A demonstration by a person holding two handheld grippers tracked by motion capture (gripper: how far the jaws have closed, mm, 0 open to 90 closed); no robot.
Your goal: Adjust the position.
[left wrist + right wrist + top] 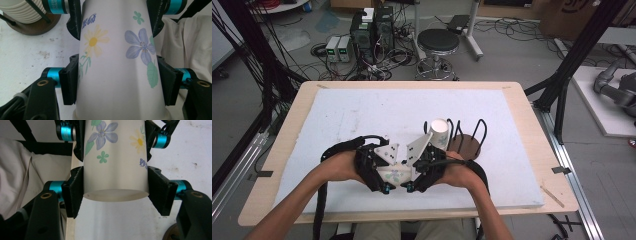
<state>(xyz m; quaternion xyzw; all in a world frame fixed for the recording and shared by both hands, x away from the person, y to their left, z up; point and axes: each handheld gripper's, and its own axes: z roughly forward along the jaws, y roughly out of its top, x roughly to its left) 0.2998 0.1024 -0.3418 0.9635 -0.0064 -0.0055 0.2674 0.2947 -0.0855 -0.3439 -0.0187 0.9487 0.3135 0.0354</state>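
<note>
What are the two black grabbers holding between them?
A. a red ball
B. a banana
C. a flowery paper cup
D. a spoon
C: the left gripper and the right gripper each press their black pads on the sides of one white paper cup printed with a yellow daisy and a blue flower.

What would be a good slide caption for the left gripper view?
Both tools grip one flowered paper cup from opposite ends, with a cup stack in its holder behind.

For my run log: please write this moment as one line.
left gripper: shut on flowered paper cup | right gripper: shut on flowered paper cup | cup rack: beside
</note>
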